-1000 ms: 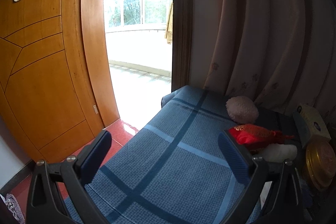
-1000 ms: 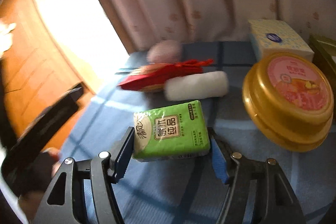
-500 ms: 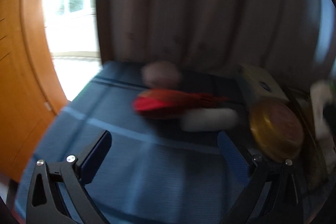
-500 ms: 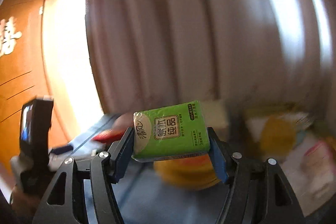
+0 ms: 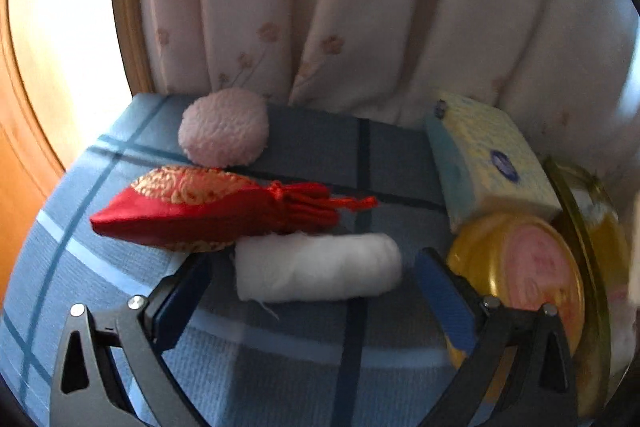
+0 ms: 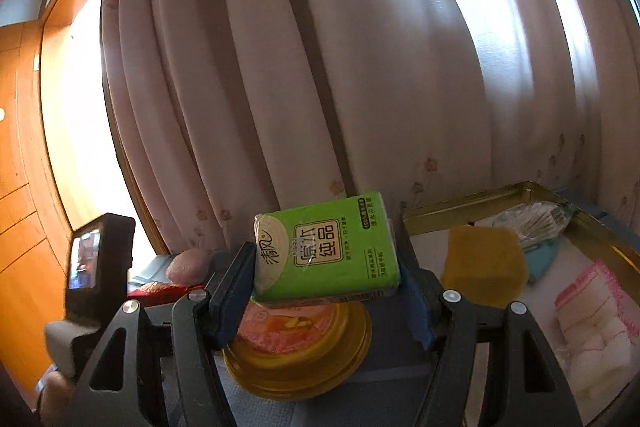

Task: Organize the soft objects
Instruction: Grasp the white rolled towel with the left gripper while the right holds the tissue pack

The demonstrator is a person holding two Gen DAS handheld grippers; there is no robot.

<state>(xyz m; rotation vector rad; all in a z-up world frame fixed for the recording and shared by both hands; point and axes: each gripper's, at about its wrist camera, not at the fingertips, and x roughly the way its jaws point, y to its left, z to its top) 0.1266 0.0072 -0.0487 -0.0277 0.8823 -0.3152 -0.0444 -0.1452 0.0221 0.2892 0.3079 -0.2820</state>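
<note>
My right gripper [image 6: 326, 297] is shut on a green tissue pack [image 6: 326, 247] and holds it in the air above the round gold tin [image 6: 296, 351]. A gold-rimmed tray [image 6: 464, 201] to its right holds a yellow sponge [image 6: 482, 263], a pink-white pack [image 6: 596, 315] and a clear bag. My left gripper [image 5: 310, 297] is open, with a white cotton roll [image 5: 316, 267] lying between its fingers. A red embroidered pouch [image 5: 208, 211] and a pink puff [image 5: 224, 127] lie behind the roll on the blue checked cloth [image 5: 280, 359].
A pale tissue box [image 5: 492, 163] and the round gold tin [image 5: 528, 275] stand right of the left gripper, with the tray rim [image 5: 580, 211] beyond. A curtain [image 5: 360, 7] hangs close behind. An orange door [image 6: 20, 187] is at left.
My left gripper swung right from the doorway and came down around the white roll. My right gripper lifted the green pack off the cloth and moved it right towards the tray.
</note>
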